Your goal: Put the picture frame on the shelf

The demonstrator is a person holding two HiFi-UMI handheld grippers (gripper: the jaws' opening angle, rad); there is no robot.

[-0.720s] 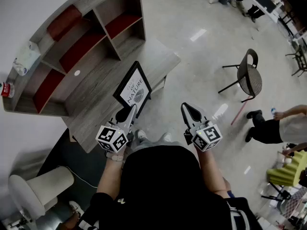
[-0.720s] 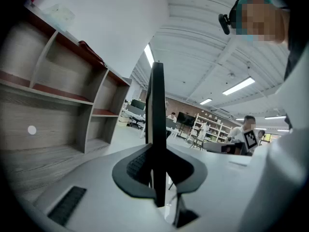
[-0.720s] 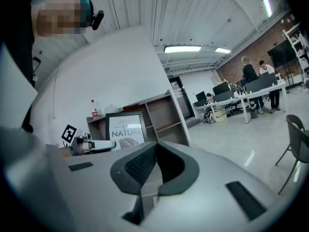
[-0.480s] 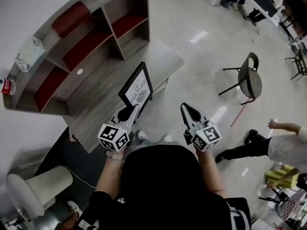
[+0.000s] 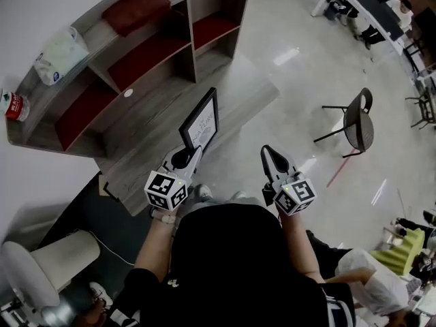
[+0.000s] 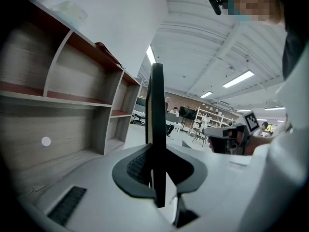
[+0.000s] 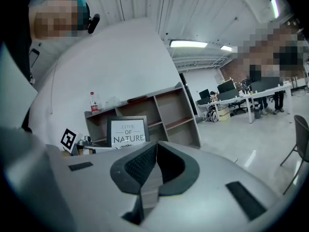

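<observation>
The black picture frame [image 5: 202,123], with a white "Love of Nature" print, is held upright over the grey desk [image 5: 231,90] in front of the shelf unit [image 5: 146,63]. My left gripper [image 5: 185,158] is shut on its lower edge. In the left gripper view the frame [image 6: 157,105] stands edge-on between the pads, with the shelf's compartments [image 6: 63,110] to its left. My right gripper [image 5: 268,154] hangs to the right over the floor, shut and empty. Its own view shows the shut right gripper [image 7: 155,162] and, beyond it, the frame [image 7: 127,132].
On top of the shelf are a water bottle [image 5: 15,105], a tissue pack [image 5: 60,52] and a red cushion [image 5: 142,9]. A black chair [image 5: 357,118] stands on the floor to the right. A white chair [image 5: 41,268] is at the lower left. People sit at far desks [image 5: 371,5].
The frame has turned more edge-on to the head camera and sits closer to the shelf. Both grippers keep their hold and spacing. A person at the right edge has moved.
</observation>
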